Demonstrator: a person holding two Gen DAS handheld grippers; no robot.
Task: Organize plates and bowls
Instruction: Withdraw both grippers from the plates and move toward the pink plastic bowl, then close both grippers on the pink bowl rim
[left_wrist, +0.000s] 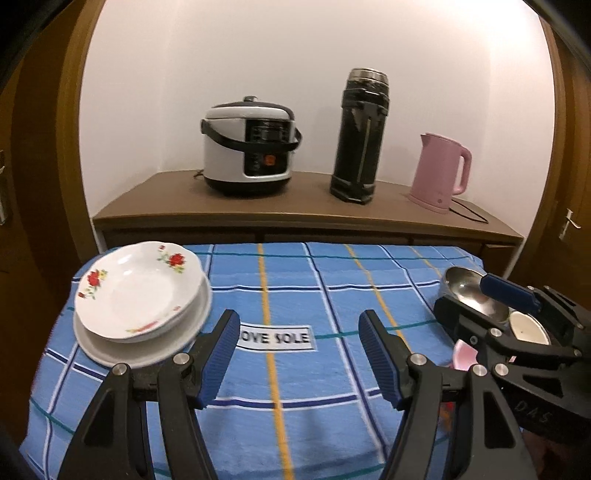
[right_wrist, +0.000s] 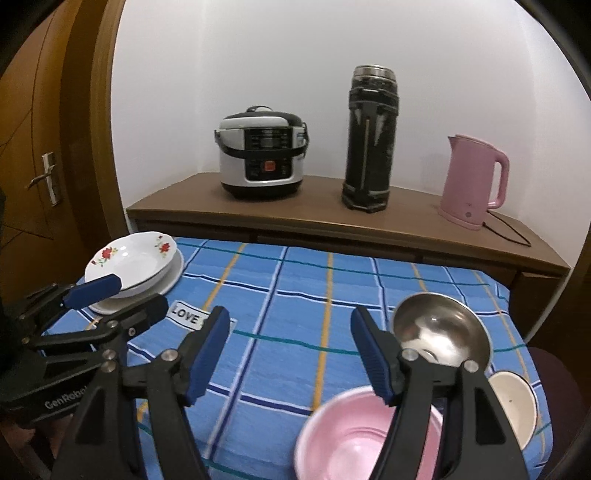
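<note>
Both tools (left_wrist: 299, 354) (right_wrist: 290, 350) agape, empty (blue pads); rose-patterned white plate (left_wrist: 136, 291) atop plain plate (left_wrist: 147, 350).

The middle of the worktop (right_wrist: 295, 295) lies bare, a clear lane. Stacked plates (right_wrist: 136, 266) block the left of the frame; the steel bowl (right_wrist: 439, 332), pink bowl (right_wrist: 354, 435) and white bowl (right_wrist: 517, 406) crowd the lower right.
</note>
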